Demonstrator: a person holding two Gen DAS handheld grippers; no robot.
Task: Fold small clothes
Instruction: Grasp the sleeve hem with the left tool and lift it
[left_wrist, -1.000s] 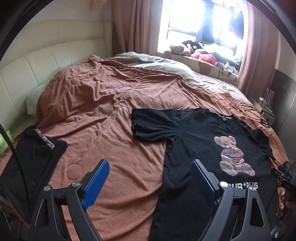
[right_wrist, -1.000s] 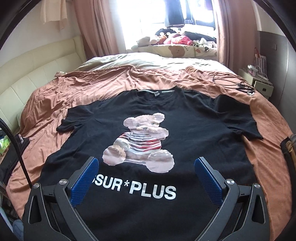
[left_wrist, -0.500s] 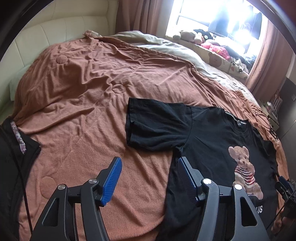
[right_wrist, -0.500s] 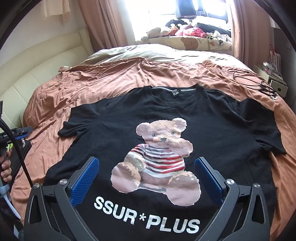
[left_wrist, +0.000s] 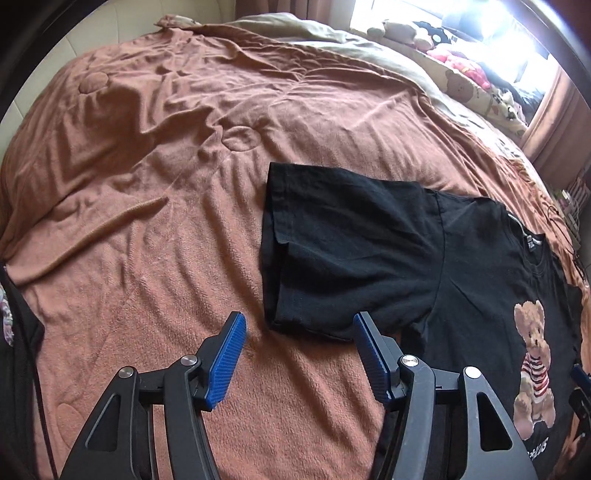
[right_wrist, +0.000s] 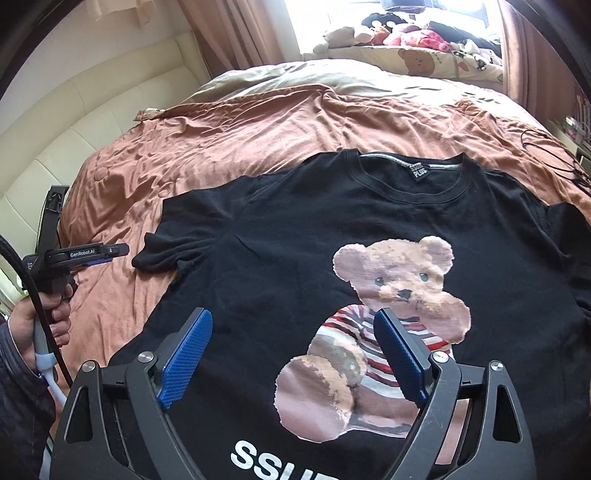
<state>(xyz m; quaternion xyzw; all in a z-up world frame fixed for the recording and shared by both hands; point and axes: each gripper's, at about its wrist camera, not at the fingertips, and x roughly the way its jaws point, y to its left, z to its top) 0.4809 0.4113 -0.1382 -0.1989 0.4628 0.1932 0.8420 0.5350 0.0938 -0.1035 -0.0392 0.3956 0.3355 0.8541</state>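
I have the black cotton T-shirt with the bear print (right_wrist: 369, 229) spread flat, face up, on the rust-brown fleece bedspread (left_wrist: 147, 229). My left gripper (left_wrist: 299, 354) hangs with pads apart over the near corner of the left sleeve (left_wrist: 332, 251), gripping nothing. My right gripper (right_wrist: 291, 354) is closing over the chest print, nothing between its pads. The likely slip: pinching fleece along with the sleeve hem, dragging the bedspread and wrinkling the shirt.
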